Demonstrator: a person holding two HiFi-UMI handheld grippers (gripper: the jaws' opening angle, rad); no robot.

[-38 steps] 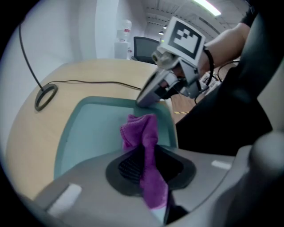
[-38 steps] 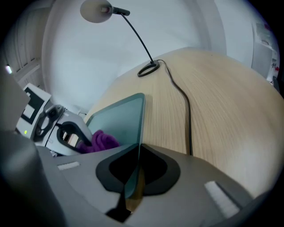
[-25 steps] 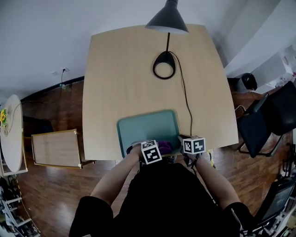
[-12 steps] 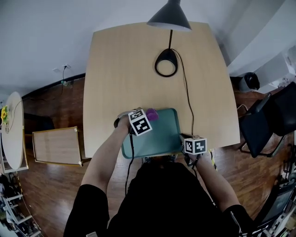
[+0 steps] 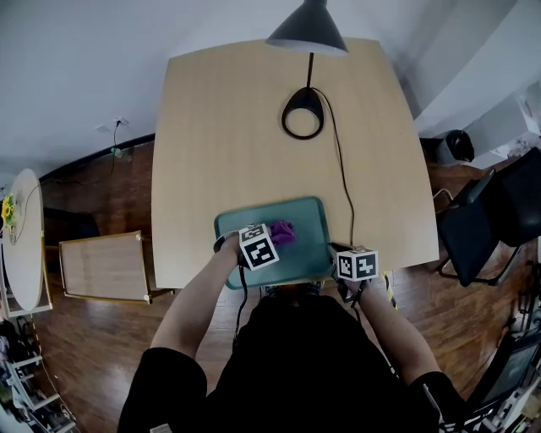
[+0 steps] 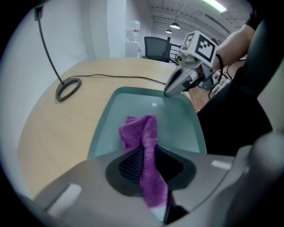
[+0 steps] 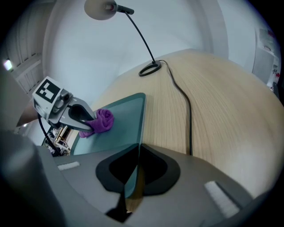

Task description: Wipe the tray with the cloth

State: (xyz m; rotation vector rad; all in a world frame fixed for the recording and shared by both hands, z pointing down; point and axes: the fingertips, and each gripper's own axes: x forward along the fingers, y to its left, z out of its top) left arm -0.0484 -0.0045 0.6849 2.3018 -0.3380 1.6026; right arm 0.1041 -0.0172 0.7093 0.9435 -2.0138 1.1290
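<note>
Pinches the purple cloth (image 5: 283, 232) tight in the left gripper (image 6: 151, 166), low centre of the head view, on the teal tray (image 5: 308, 254). Clamps the tray's right rim with the right gripper (image 7: 136, 155). Toward frame top: lamp base (image 5: 303, 114), its cable (image 7: 190, 133) trailing down the table (image 5: 211, 135) just beside the tray.

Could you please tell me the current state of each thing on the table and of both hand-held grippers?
Left hand-held gripper: shut on the cloth.
Right hand-held gripper: shut on the rim of the tray.
Cloth: bunched up, down on the tray.
Tray: lying flat on the table, near its front edge.
Lamp: standing upright; I cannot tell whether it is lit.
</note>
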